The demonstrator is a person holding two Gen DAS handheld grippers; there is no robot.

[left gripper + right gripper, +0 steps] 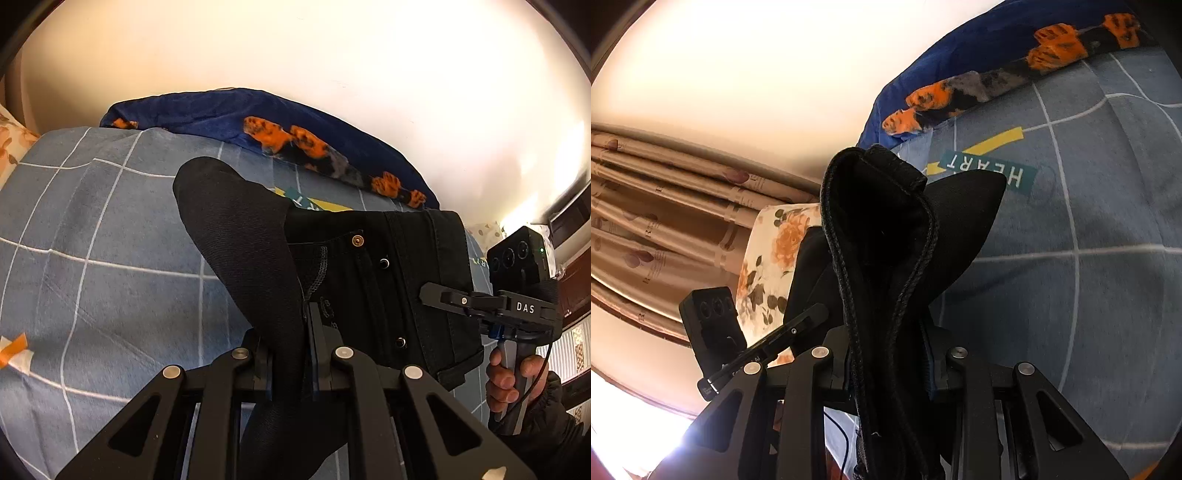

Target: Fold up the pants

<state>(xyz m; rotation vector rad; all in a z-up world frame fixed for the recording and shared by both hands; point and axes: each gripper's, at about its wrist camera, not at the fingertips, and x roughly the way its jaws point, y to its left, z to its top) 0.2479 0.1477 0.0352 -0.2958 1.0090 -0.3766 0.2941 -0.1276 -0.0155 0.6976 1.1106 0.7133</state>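
Note:
Black pants (pixel 354 280) hang lifted above a blue-grey checked bedspread (pixel 96 236). My left gripper (pixel 290 354) is shut on a thin fold of the pants fabric that stands up between its fingers. In the right wrist view the thick waistband of the pants (pixel 882 236) rises between the jaws, with my right gripper (pixel 890 354) shut on it. The other gripper's body (pixel 517 306) shows at the right of the left wrist view, held by a hand (pixel 504 380). The left gripper's body (pixel 713 328) shows at the lower left of the right wrist view.
A dark blue blanket with orange patches (pixel 280 125) lies along the far side of the bed by a pale wall (pixel 332 55). A floral pillow (pixel 775 254) and striped curtains (pixel 665 206) stand to the left in the right wrist view. A "HEART" print (pixel 982 166) marks the bedspread.

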